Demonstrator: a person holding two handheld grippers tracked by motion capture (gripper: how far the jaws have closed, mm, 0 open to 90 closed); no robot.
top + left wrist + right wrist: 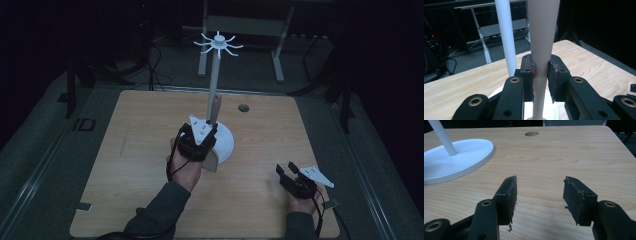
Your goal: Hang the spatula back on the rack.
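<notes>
Tapered pale handle [541,50] stands upright, clamped in the left gripper [541,75] just beside the white stand [226,145] at table centre. Right gripper [540,195] rests near-right, jaws apart, empty. Tilting could knock it against the stand's pole [506,37] and slip it loose.

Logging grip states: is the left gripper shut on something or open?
Shut: the left gripper clamps a pale tapered piece between both pads, beside the stand's pole.
</notes>
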